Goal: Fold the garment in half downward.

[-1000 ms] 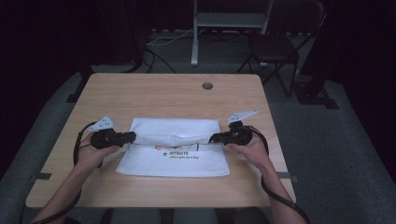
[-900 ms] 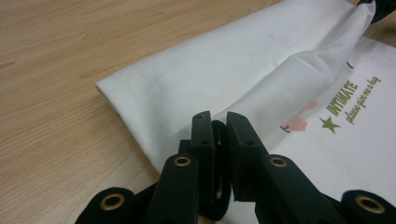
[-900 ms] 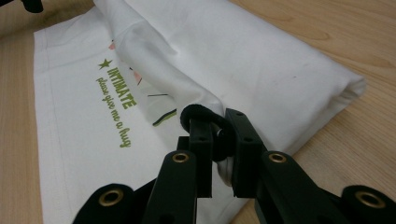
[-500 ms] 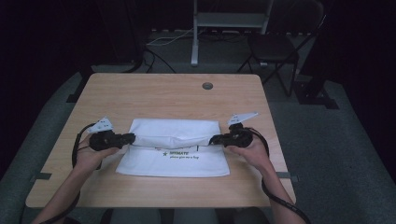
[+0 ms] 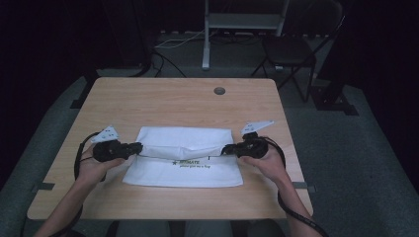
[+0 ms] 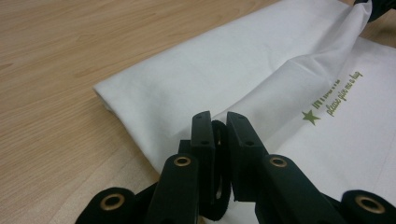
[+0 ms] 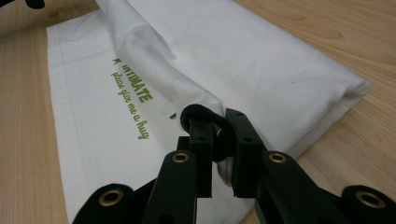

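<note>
High view: white pillowcase (image 5: 183, 158) flat on the wooden table (image 5: 168, 103), stretched between the two tools. Left gripper (image 5: 134, 147) clamped on the folded edge at one end, right gripper (image 5: 228, 149) clamped on the same edge at the other. Printed green lettering (image 5: 192, 164) just nearer the person than that raised fold.

Left gripper view: jaws closed on white cloth (image 6: 233, 88), fold running away ahead of the tips toward the far gripper; bare wood to the left of the jaws.

Right gripper view: jaws closed on the bunched fold (image 7: 187, 88), a dark rubbery loop (image 7: 198, 114) at the tips; lettering (image 7: 133, 100) left of the jaws.

Probably light, soft and limp; likely to sag between holds, so best pinched at edge ends, kept taut.
</note>
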Motion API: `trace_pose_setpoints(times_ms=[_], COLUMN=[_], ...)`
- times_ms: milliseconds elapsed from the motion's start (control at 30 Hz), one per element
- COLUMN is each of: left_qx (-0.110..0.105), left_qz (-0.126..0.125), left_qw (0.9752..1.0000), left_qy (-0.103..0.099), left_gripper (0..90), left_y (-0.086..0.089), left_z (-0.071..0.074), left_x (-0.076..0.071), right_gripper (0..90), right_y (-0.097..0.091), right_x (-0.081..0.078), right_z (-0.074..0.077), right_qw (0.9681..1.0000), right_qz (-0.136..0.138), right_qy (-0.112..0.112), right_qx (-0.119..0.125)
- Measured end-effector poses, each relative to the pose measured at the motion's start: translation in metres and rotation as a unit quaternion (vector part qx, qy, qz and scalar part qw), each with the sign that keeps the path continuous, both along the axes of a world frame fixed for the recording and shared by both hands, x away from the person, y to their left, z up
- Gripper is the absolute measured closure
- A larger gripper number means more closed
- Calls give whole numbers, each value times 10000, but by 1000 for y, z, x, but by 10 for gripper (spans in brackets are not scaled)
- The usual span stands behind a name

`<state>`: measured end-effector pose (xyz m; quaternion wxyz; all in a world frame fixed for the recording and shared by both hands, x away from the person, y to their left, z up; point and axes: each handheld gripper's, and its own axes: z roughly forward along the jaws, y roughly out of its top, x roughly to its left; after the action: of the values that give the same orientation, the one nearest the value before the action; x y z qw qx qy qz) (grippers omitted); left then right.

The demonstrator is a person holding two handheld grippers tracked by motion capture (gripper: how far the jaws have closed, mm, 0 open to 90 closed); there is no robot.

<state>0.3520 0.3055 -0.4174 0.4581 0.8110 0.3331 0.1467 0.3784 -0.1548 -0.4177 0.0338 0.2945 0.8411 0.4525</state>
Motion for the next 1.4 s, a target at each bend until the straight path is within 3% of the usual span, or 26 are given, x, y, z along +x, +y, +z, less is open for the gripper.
trace_pose_setpoints(times_ms=[967,1400], left_qx=[-51,48], left_qz=[-93,-169], left_qw=[9999,9998], left_qy=[-64,-5], left_gripper=[820,820], left_y=[0,1], left_z=[2,-3], left_x=[-17,-24], right_gripper=[823,823], right_y=[-5,-5], right_x=[-14,-22], right_z=[-4,-3], right_qw=[9999,9998], right_qz=[71,159], right_qy=[-57,-100], right_qx=[44,-34])
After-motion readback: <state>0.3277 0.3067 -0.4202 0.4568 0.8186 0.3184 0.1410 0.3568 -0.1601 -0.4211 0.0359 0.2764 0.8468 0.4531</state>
